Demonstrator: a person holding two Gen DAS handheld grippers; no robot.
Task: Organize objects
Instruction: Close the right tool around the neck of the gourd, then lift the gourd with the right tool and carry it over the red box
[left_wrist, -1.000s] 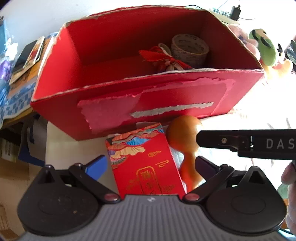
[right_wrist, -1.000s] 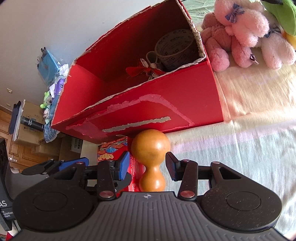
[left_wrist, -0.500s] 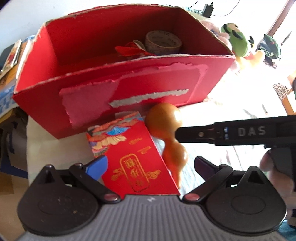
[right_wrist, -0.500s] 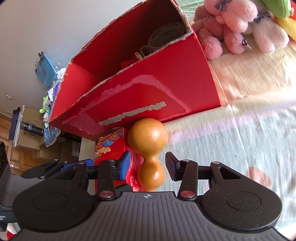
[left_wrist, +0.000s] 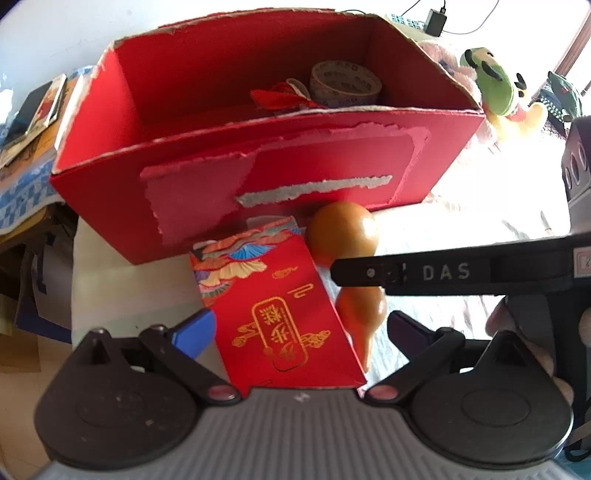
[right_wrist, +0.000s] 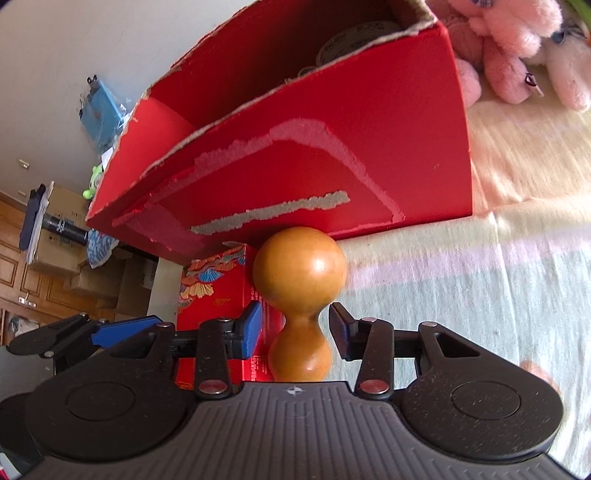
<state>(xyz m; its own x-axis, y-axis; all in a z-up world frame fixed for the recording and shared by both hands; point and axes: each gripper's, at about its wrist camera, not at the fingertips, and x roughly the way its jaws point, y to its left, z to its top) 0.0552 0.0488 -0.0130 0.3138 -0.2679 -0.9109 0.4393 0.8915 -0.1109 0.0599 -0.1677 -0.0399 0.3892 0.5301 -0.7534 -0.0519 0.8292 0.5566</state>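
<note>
A tan wooden gourd (right_wrist: 299, 266) lies on the pastel cloth, its big end against the front wall of a torn red cardboard box (right_wrist: 332, 147). My right gripper (right_wrist: 295, 328) is open, its fingers either side of the gourd's narrow waist with small gaps. A red packet with gold print (left_wrist: 273, 314) lies just left of the gourd (left_wrist: 341, 236). My left gripper (left_wrist: 301, 328) is open wide around the packet, not touching it. A right gripper finger (left_wrist: 443, 273) crosses over the gourd. Inside the box (left_wrist: 295, 173) lie a tape roll (left_wrist: 345, 83) and a red tassel ornament (left_wrist: 280, 98).
Pink plush toys (right_wrist: 517, 48) and a green plush (left_wrist: 491, 85) sit right of the box. The striped cloth (right_wrist: 461, 295) stretches open to the right. Left of the packet the surface ends; cardboard boxes (right_wrist: 92, 266) stand on the floor below. A hand (left_wrist: 496, 319) holds the right gripper.
The right gripper has dropped lower and closer to the box, still straddling the gourd with the same finger gap. The left gripper shifted slightly over the packet and stays open.
</note>
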